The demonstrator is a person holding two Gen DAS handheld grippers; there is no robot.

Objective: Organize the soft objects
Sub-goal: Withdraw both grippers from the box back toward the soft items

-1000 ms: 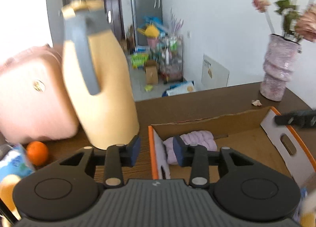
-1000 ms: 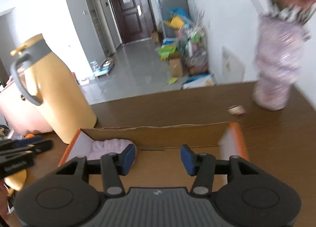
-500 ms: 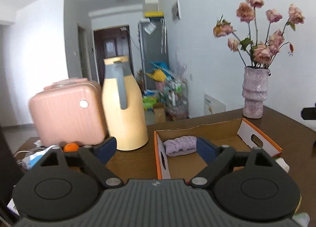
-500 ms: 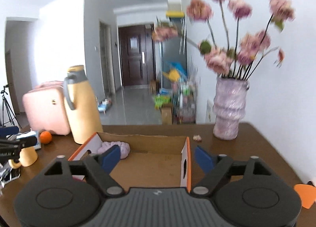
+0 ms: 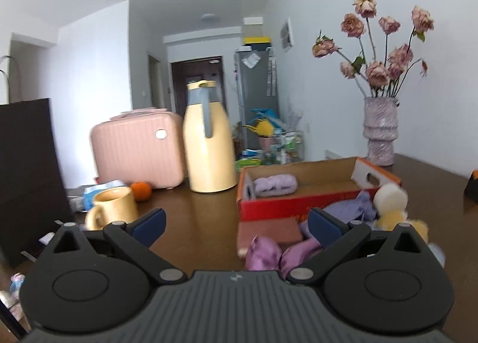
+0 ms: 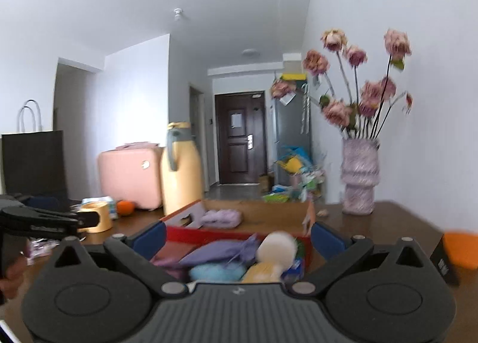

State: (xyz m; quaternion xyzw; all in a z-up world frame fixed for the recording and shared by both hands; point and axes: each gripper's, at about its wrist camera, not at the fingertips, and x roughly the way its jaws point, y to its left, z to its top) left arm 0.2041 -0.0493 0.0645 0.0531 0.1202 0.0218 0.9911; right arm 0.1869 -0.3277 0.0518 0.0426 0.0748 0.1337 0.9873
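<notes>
**A:** Where do the soft things lie?

**B:** One lilac knitted roll [image 5: 275,185] is already inside the cardboard box [image 5: 301,201], at its left end. The rest sit in a heap on the tabletop [image 5: 197,223] just in front of the box: a purple satin pouch [image 5: 264,253], a lavender cloth [image 6: 219,250], a cream puff [image 6: 277,246], a light-blue bundle [image 6: 218,271] and something yellow [image 6: 263,272] under the puff. The heap is blurred, so I cannot name each piece for certain.

**A:** And the claws?

**B:** The left claw [image 5: 236,225] is spread wide with nothing between its pads, hanging above the near edge of the heap. The right claw [image 6: 239,237] is also spread wide and empty, facing the same heap.

**A:** How will those pieces handle?

**B:** By my reckoning, all light and yielding. The satin looks slippery and would likely slide out of a shallow pinch, so I would take it deep, at the gathered middle. The puff should squash, so close around its widest part. The lavender cloth is limp; pinch a fold, not an edge, or it will trail and drag its neighbours.

**A:** Anything to mind nearby?

**B:** The yellow mug [image 5: 115,207] and the flask [image 5: 207,145] stand to the left, well apart from the heap.
</notes>
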